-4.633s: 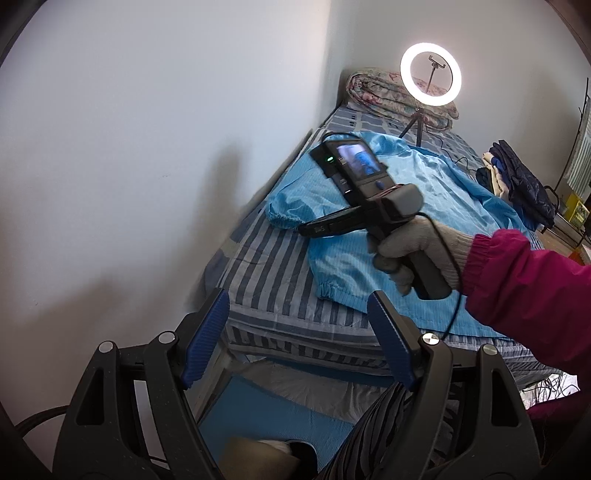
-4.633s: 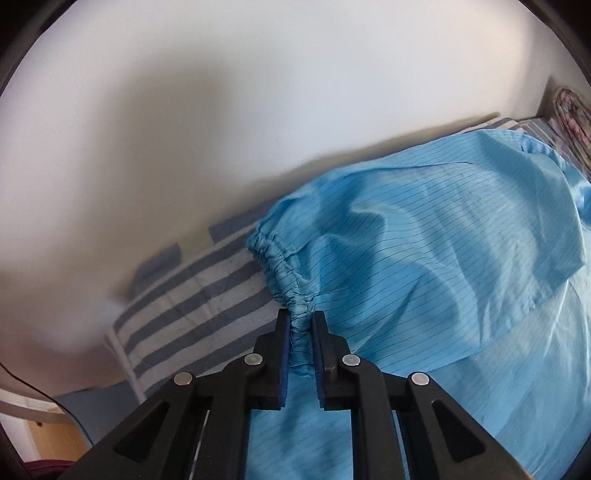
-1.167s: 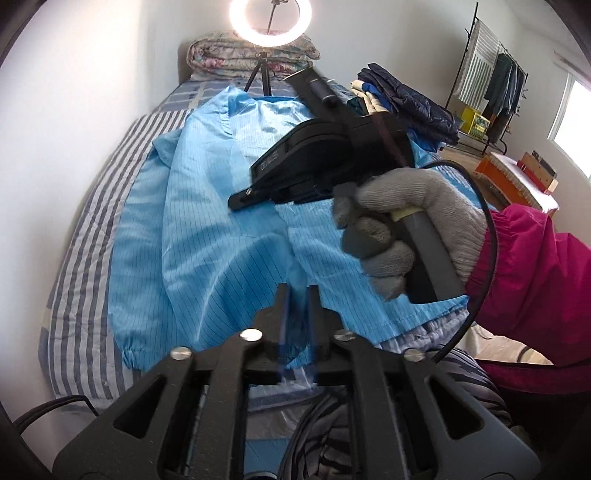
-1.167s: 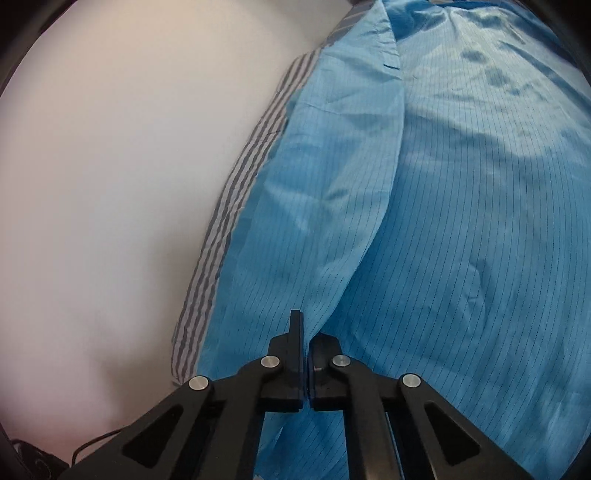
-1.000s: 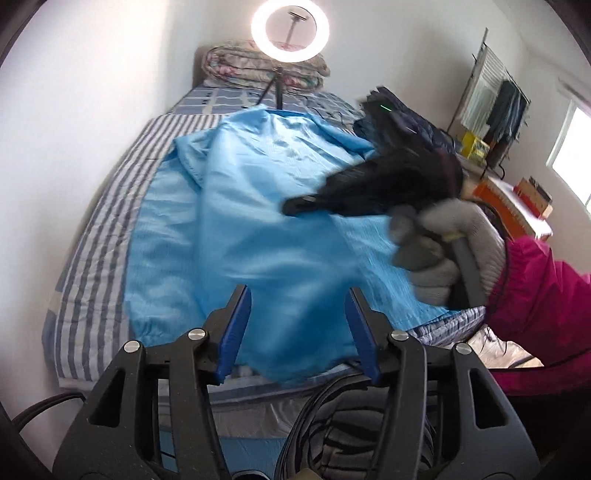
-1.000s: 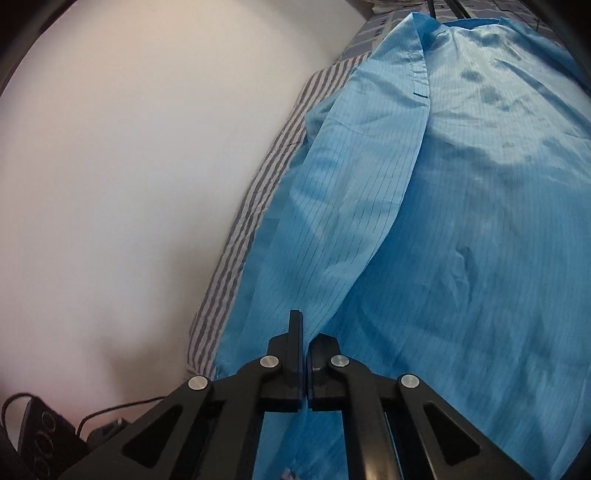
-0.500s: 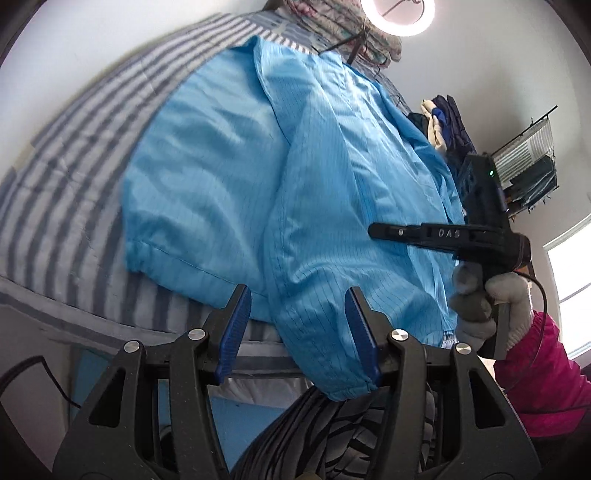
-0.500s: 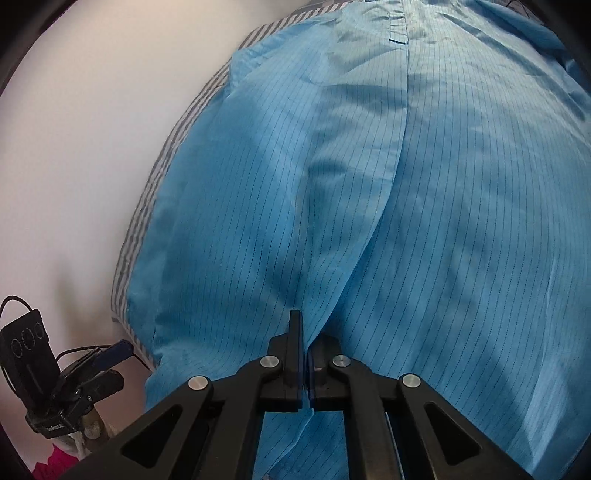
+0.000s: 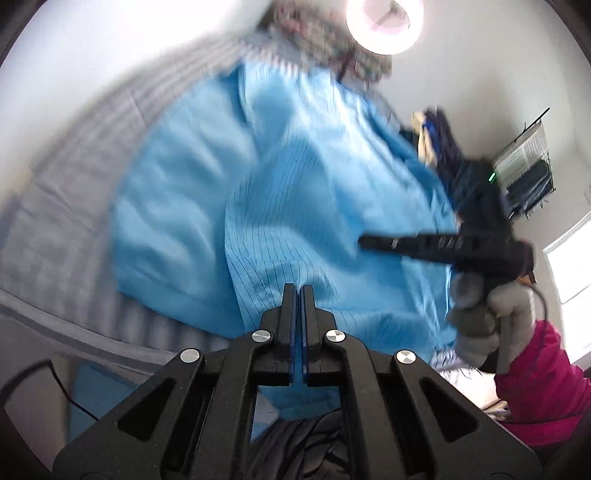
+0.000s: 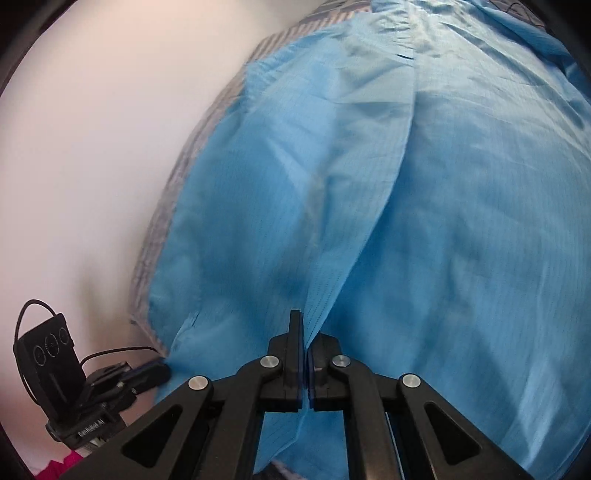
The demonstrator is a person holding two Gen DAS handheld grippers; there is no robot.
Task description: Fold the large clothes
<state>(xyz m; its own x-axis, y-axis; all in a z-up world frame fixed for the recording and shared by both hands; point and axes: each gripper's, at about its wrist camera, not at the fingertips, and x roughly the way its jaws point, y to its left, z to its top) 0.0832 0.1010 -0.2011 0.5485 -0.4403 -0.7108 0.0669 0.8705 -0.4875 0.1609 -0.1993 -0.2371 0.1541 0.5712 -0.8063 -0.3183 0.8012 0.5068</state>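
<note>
Right now your left gripper (image 9: 298, 290) has just snapped its jaws together, pads meeting at the near hem of the blue garment (image 9: 295, 206); whether cloth is actually pinched between them is hard to tell, as the view is blurred. That garment lies spread across the striped bed (image 9: 55, 221), its near edge hanging over the mattress side. Beyond it a ring light (image 9: 384, 27) glows at the far end of the bed, in front of folded bedding.

Further right in the same view, your gloved right hand (image 9: 484, 317) grips the handle of the other tool, a magenta sleeve (image 9: 543, 384) behind it.

From the right wrist view, your right gripper (image 10: 306, 328) is clamped on a raised fold of the blue garment, the cloth rising in a ridge from between the closed jaws. At lower left there, the left tool sits by the garment's corner.
</note>
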